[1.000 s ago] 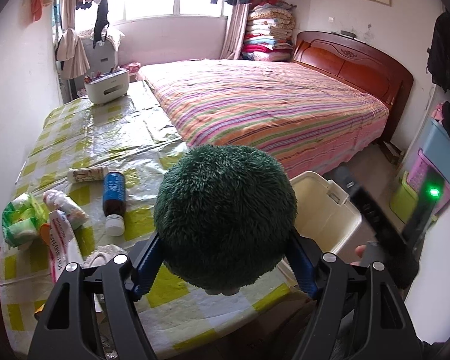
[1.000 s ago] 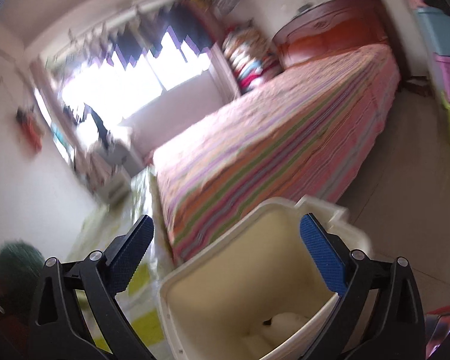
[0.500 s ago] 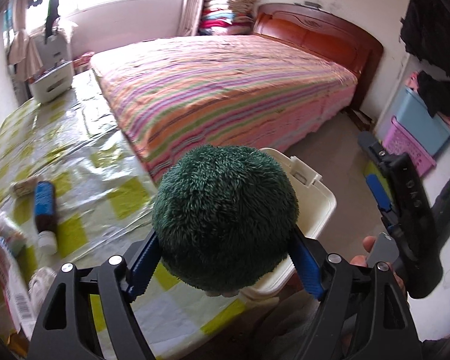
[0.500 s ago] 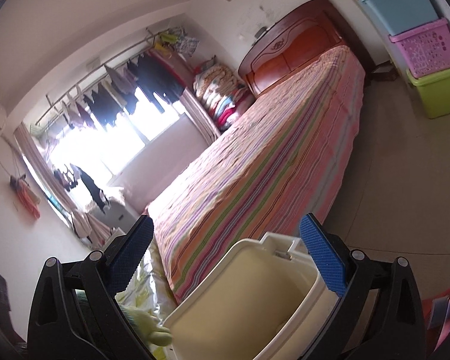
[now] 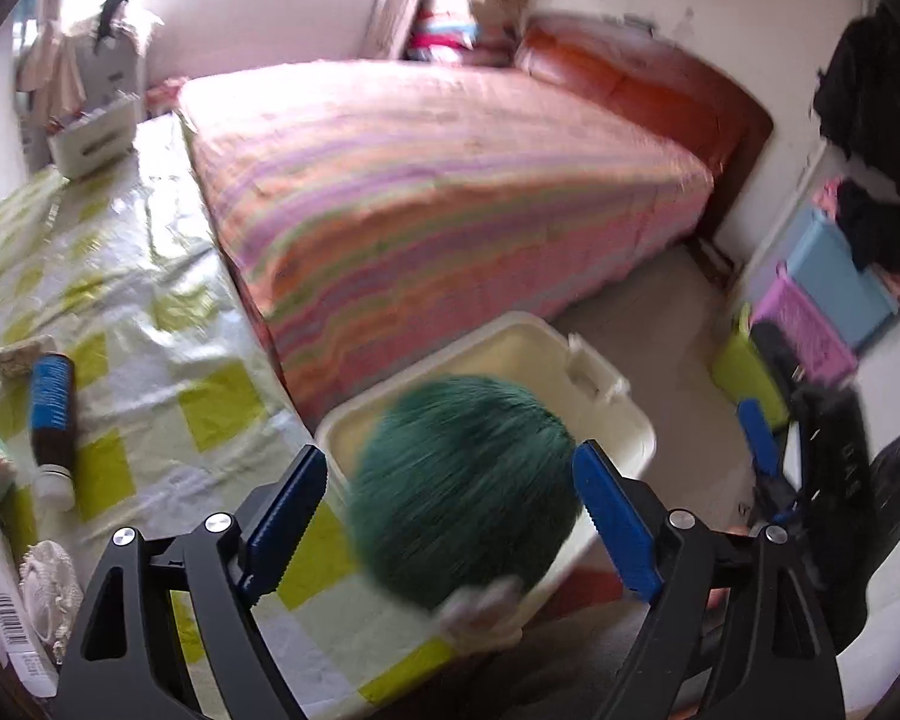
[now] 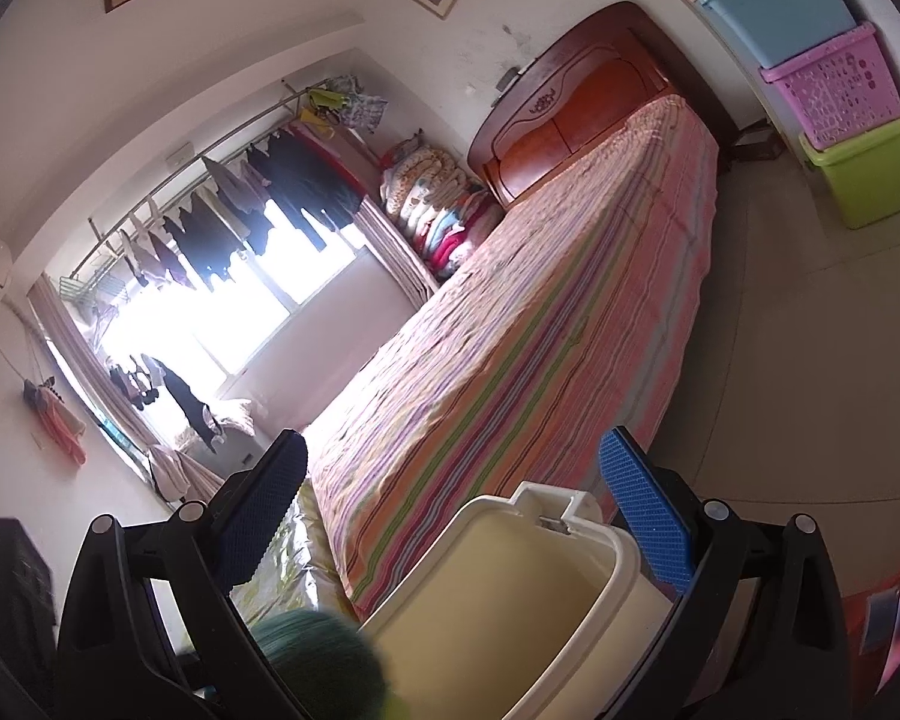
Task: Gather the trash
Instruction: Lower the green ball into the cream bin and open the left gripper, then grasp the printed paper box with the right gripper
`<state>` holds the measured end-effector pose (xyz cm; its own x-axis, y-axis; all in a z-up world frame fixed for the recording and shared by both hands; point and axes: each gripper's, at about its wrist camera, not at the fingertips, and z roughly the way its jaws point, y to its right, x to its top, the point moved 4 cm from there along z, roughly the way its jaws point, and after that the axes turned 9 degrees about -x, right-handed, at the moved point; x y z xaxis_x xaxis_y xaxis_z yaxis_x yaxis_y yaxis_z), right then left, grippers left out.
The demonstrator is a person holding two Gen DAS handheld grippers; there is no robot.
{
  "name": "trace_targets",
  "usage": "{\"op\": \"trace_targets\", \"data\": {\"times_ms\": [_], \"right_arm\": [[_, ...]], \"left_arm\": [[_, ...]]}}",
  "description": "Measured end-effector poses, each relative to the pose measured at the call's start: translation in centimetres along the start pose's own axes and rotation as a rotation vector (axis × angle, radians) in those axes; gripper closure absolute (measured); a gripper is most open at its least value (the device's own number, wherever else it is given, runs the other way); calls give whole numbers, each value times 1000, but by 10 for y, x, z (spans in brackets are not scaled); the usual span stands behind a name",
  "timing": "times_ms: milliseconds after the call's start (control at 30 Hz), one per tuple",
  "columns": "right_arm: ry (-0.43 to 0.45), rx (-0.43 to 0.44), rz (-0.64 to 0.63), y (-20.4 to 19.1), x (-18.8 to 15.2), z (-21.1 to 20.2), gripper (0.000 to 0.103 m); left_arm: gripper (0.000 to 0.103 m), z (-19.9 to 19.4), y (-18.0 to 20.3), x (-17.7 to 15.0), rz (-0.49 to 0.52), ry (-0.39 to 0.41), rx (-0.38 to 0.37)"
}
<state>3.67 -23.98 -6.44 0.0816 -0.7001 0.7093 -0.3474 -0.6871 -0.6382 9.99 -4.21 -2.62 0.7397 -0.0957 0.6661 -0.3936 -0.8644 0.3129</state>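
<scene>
A fuzzy dark green ball (image 5: 462,480) is between the blue pads of my left gripper (image 5: 450,456), blurred. The jaws are opening, and a gap shows between the left pad and the ball. The ball hangs over the near rim of the cream plastic bin (image 5: 600,384), which stands on the floor by the table corner. In the right wrist view the same bin (image 6: 618,546) is low in front of my right gripper (image 6: 455,444), which is open and holds nothing. The green ball (image 6: 318,654) shows at the bottom left beside the bin.
A table with a yellow-checked cover (image 5: 150,312) carries a blue bottle (image 5: 51,414), wrappers and packets at its left edge, and a white box (image 5: 93,138) at the far end. A striped bed (image 5: 438,180) borders the table and bin. Coloured storage crates (image 5: 834,300) line the right wall.
My left gripper swung right from over the table to over the bin. Its pads were pressed on the green ball and have now spread off it. The right wrist view rolled and tilted up.
</scene>
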Motion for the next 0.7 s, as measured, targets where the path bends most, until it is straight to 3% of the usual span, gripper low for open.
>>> {"op": "trace_targets", "data": {"times_ms": [133,300,433,700], "right_arm": [[-4,14,-14,-6,-2,0,7],[1,60,-95,-24,-7,-5,7],[-31,159,-195,-53,-24,-9,6],[-207,378,-376,-118,-81,-8,6]], "left_arm": [[21,-15,3,9,17,29,0],[21,-53,-10,6,0,136,40],[21,-83,-32,-10,-53,197,81],[21,-134,-80,-66,-128,244,238]]}}
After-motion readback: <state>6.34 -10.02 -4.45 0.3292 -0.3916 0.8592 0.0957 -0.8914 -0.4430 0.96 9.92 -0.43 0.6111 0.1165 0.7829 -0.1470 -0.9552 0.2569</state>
